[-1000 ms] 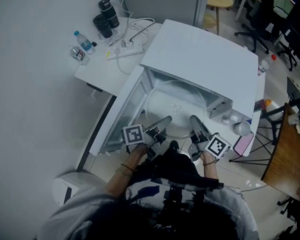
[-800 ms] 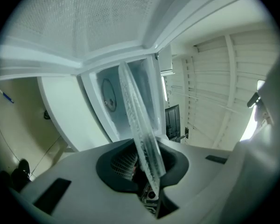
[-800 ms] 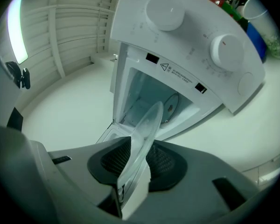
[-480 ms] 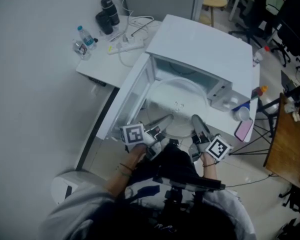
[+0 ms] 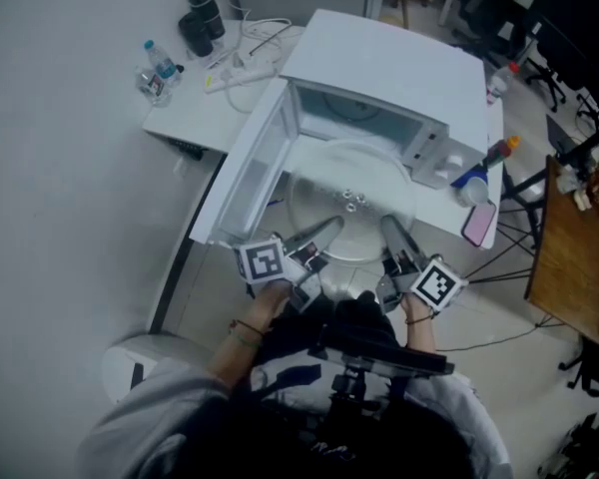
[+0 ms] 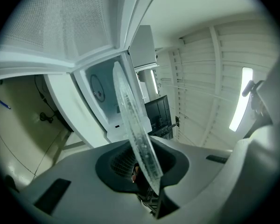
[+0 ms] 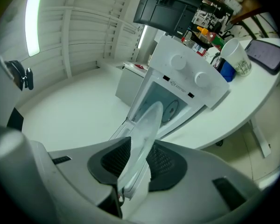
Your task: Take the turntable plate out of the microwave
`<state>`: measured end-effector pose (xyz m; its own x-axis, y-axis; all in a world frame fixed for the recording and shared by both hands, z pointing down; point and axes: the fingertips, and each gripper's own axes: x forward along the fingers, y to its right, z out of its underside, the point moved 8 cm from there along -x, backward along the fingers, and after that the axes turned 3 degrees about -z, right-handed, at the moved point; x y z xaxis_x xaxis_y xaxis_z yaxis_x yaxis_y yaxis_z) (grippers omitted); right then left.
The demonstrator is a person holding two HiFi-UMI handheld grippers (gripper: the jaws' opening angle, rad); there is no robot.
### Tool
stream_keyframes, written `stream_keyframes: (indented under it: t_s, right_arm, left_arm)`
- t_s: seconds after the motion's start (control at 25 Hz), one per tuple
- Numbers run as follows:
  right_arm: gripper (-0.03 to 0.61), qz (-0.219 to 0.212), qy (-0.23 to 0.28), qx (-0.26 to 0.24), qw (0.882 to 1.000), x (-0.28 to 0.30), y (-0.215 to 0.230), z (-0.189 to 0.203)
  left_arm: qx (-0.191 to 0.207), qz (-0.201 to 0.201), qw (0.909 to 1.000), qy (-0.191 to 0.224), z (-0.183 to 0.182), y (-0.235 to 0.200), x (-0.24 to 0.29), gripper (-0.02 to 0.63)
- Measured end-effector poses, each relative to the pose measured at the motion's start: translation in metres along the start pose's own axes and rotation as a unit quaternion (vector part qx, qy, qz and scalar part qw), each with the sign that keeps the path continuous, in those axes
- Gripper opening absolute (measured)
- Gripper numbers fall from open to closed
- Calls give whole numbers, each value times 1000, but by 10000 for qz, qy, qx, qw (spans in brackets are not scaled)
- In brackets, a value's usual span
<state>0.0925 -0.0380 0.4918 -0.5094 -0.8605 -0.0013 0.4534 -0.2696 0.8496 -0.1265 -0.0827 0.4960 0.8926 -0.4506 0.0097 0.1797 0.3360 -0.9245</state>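
The clear glass turntable plate (image 5: pixel 351 183) hangs level in front of the white microwave (image 5: pixel 389 63), mostly outside its open cavity. My left gripper (image 5: pixel 327 231) is shut on the plate's near-left rim. Its jaws have eased a little wider within the last second, with the rim still between the pads. My right gripper (image 5: pixel 388 229) is shut on the near-right rim. In the left gripper view the plate (image 6: pixel 133 125) stands edge-on between the dark pads (image 6: pixel 114 160). The right gripper view shows the plate (image 7: pixel 142 134) the same way, with the microwave (image 7: pixel 182 85) behind it.
The microwave door (image 5: pixel 252 163) stands open to the left. On the white table (image 5: pixel 195 118) behind it are a water bottle (image 5: pixel 161 64), black flasks (image 5: pixel 202 23) and a power strip (image 5: pixel 235 76). A cup (image 5: pixel 472 190) and phone (image 5: pixel 476 225) lie right of the microwave.
The plate has slid out of the microwave cavity toward me, carried by both grippers, which pulled back together and rose a little.
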Motion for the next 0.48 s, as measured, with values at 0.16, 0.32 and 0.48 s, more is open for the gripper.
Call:
stream_keyframes:
  t_s: [0.16, 0.32, 0.48]
  right_arm:
    - [86, -140, -30, 7, 9999, -13, -4, -3]
    - [86, -244, -91, -34, 9997, -35, -6, -10]
    - [86, -439, -262, -44, 9987, -65, -9, -17]
  left_arm:
    - [55, 83, 9999, 127, 13, 13, 0, 48]
    - [77, 119, 9995, 295, 34, 29, 3, 48]
    - [88, -82, 9986, 518, 71, 47, 3, 48]
